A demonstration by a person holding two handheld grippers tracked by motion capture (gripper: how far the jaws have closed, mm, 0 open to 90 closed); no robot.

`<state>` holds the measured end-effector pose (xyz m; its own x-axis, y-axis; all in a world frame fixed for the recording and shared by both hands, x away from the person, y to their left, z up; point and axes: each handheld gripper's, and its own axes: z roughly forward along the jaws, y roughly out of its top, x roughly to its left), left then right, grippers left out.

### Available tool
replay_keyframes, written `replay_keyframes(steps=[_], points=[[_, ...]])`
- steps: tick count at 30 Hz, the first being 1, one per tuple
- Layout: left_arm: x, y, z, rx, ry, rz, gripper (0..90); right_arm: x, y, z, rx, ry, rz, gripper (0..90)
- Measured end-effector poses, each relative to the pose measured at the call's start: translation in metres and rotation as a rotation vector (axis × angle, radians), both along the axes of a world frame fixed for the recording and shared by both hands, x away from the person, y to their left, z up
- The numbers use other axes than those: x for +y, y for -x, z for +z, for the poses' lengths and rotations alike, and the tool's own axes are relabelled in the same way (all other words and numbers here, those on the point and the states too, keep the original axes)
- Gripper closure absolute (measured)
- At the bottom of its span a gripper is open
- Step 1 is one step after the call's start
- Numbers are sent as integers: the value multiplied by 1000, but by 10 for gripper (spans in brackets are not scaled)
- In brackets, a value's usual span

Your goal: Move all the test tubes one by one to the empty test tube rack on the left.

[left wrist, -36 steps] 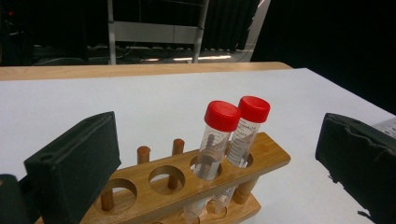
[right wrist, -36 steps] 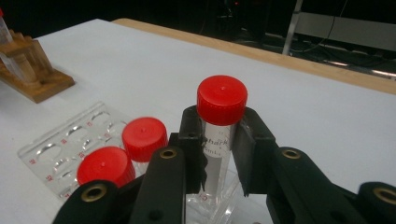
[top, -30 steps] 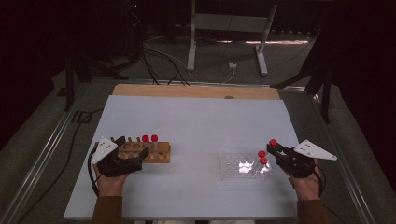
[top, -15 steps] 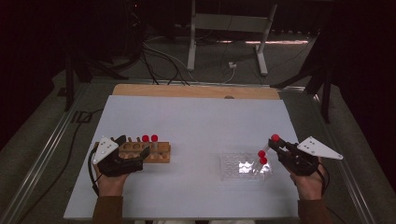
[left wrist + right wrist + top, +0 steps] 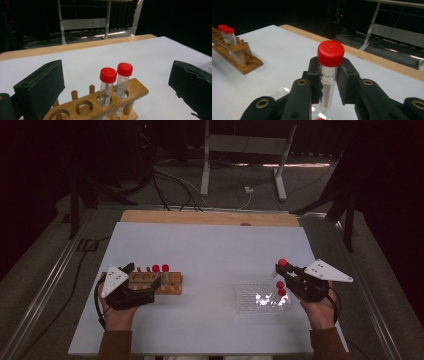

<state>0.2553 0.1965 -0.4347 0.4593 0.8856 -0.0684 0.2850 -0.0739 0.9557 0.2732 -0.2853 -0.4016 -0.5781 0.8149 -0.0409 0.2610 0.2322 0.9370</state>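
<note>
Near the table's right edge, right gripper (image 5: 286, 271) clamps tube (image 5: 329, 75); left gripper (image 5: 142, 287) gapes.

Faint printed lettering runs down the clear tube with a red cap (image 5: 329, 75) seen close up in the right gripper view; only fragments such as "har" and "mL" can be made out. The two capped tubes (image 5: 113, 86) standing in the wooden rack (image 5: 100, 107) carry small graduation print, too blurred to read.

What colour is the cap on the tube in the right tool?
Red; the cap shows best in the right gripper view.
</note>
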Motion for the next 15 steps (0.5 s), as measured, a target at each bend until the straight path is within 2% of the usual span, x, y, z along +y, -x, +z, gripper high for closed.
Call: replay_keyframes(steps=[8,15], points=[[-13,1,6,-18,-12,-28,10,27,-1,4,3,20,48,737],[-33,2,9,-28,-17,-72,10,47,1,5,5,25,91,737]])
